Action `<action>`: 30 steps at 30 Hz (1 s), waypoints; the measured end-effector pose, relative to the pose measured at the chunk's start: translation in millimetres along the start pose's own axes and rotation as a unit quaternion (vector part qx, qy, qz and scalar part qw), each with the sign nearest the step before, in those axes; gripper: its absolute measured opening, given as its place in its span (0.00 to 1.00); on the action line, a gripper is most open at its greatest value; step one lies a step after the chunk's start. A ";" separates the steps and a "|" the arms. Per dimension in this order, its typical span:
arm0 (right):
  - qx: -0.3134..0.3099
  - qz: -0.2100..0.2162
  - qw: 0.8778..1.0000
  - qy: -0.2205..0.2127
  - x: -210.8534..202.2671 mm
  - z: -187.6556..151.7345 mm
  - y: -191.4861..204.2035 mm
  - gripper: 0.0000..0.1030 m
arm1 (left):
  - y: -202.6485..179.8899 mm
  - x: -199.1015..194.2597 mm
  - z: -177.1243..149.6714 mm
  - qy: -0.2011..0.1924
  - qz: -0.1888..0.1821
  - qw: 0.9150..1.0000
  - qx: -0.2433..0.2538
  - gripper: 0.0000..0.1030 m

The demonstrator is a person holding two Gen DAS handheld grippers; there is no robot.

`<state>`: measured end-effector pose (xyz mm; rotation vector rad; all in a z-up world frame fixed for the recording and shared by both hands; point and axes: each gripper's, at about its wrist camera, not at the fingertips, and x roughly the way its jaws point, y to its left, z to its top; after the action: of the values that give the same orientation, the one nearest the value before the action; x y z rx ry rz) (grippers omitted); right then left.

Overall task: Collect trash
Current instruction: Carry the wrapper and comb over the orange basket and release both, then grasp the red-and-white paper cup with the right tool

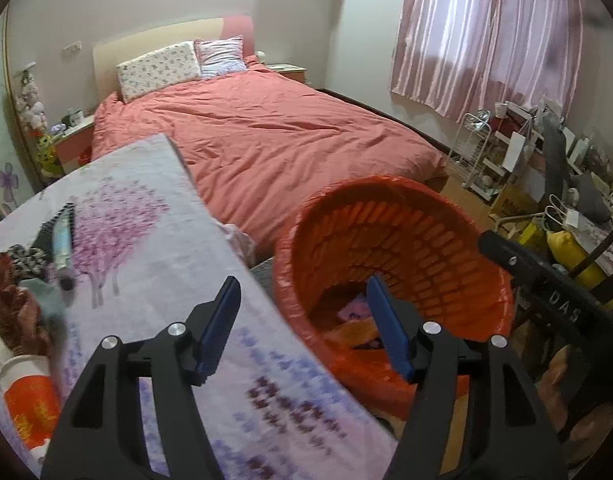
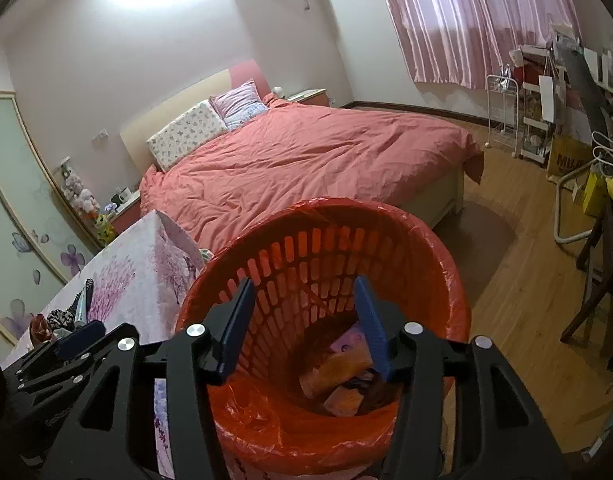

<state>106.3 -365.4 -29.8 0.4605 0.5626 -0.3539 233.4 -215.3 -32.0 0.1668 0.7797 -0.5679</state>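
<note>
An orange slatted trash basket [image 2: 446, 264] lined with an orange bag stands on the floor beside the table; it also shows in the left wrist view [image 1: 390, 204]. Wrappers [image 2: 338, 372] lie at its bottom. My right gripper [image 2: 304, 320] is open and empty, right above the basket's mouth. My left gripper [image 1: 302, 320] is open and empty, over the table's edge next to the basket. On the table's left lie a silvery-blue wrapper [image 1: 62, 240], a patterned wrapper [image 1: 24, 260], a crumpled brown one [image 1: 6, 304] and a red and white cup [image 1: 30, 404].
The table [image 1: 154, 240] has a floral purple cloth. A bed with a pink cover [image 2: 306, 152] lies behind. A dark chair [image 1: 546, 300] stands right of the basket. Shelves and clutter [image 2: 546, 120] line the right wall under pink curtains.
</note>
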 end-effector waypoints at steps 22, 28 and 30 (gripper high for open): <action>-0.093 0.042 0.995 0.015 -24.2 -24.4 93.6 0.59 | 112.1 -93.7 -50.5 -0.038 0.103 0.992 -0.068 0.68; -0.142 0.088 0.985 0.034 -31.5 -50.2 158.1 0.62 | 174.9 -126.5 -77.5 -0.043 0.167 0.979 -0.111 0.68; -0.159 0.106 0.981 0.040 -33.8 -60.4 181.3 0.64 | 195.3 -137.5 -86.3 -0.044 0.190 0.973 -0.127 0.69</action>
<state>133.5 -175.9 2.1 0.2237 0.6299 -0.0375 207.3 36.3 -8.4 0.0503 0.7043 -0.1093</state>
